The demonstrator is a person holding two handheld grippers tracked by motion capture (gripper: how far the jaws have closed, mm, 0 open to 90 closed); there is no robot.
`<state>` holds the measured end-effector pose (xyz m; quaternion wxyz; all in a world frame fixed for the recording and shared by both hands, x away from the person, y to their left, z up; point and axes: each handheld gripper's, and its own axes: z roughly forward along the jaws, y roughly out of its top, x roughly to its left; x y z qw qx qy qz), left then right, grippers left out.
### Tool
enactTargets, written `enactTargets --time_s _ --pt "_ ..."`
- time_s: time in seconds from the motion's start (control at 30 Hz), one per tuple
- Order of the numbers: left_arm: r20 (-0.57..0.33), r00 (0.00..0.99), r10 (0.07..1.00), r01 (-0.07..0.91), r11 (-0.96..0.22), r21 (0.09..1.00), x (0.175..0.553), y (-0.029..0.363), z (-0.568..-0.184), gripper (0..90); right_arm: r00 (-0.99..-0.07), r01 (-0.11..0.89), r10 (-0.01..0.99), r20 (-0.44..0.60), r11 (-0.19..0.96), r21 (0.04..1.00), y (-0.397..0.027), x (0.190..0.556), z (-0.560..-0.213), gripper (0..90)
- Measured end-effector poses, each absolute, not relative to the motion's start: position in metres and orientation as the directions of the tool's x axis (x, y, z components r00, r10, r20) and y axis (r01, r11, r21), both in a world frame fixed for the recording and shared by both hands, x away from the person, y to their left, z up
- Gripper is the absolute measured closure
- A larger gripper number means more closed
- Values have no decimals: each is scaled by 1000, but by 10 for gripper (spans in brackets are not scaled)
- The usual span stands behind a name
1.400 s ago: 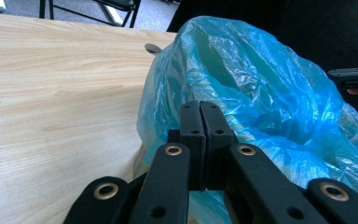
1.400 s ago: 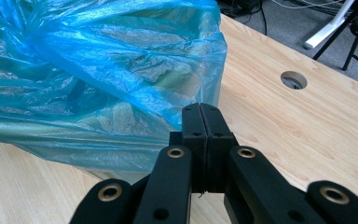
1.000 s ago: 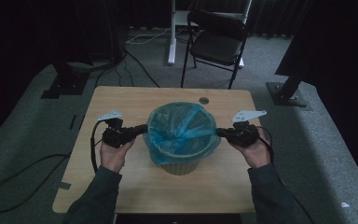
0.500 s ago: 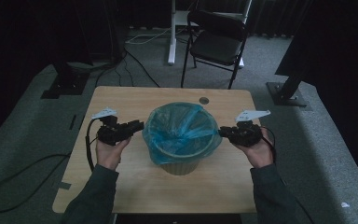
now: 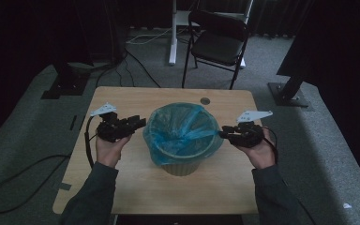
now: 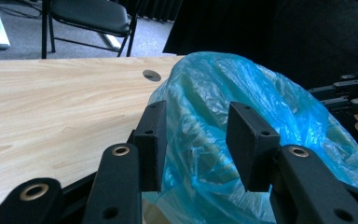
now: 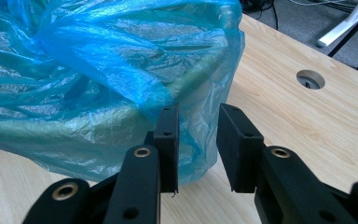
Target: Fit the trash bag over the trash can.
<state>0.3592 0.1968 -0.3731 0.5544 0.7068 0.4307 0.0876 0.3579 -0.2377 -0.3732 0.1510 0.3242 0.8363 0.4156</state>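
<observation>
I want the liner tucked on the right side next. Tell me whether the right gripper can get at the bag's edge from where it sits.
Probably yes. The right gripper, jaws just opened, sits at the rim of the bin, with the blue bag right ahead of its jaws and nothing between them.

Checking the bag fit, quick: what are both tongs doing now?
Left tongs: open, just released, blue bag not pinched.
Right tongs: open, just released, holding nothing.

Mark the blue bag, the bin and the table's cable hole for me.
Bag (image 5: 180, 123): high view, crumpled film inside the rim.
Bin (image 5: 183, 167): high view, bare lower wall.
Cable hole (image 7: 310, 79): right gripper view, hole's centre.
</observation>
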Motion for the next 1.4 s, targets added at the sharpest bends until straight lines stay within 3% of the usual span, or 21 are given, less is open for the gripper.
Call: enactTargets --time_s 0.83,1.4 --pt "-259 764 591 424 -158 892 378 164 -352 579 -763 403 646 20 451 796 -238 356 -371 701" --pt "-240 793 560 401 -183 898 388 147 -344 568 -766 404 643 24 452 795 -238 356 -372 712"
